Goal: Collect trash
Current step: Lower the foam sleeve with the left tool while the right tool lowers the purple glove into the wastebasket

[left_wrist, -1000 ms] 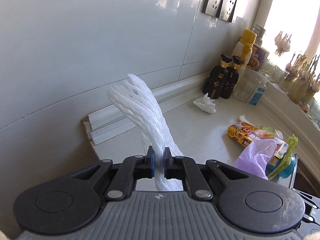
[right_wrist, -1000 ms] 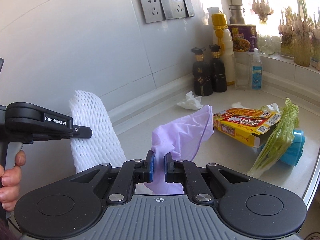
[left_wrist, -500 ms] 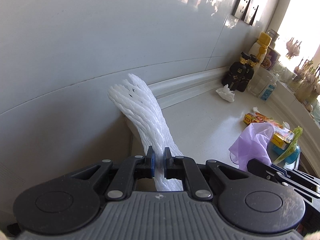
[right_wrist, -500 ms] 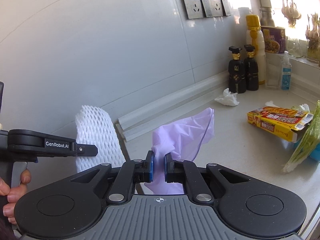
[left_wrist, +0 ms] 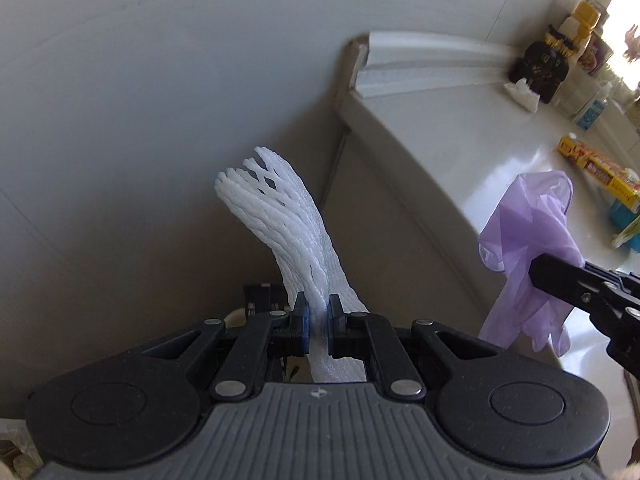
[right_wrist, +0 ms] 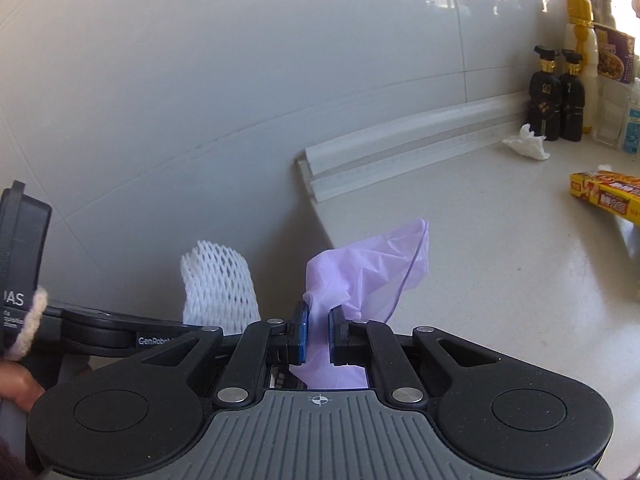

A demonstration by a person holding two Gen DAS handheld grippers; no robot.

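Both my hands have swung past the desk (left_wrist: 472,128) end; left gripper (left_wrist: 318,330) fingers clench foam net (left_wrist: 288,232), right gripper (right_wrist: 318,334) fingers clench purple glove (right_wrist: 372,272), bin-bound.

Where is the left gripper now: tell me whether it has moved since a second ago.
Yes. The left gripper, clamping the foam net, has moved off past the counter's end, downward.

My left wrist view looks steeply down past the pale stone counter end (left_wrist: 400,136); my right wrist view faces along it (right_wrist: 480,248), close. Both share the yellow carton (left_wrist: 596,168) (right_wrist: 604,196).
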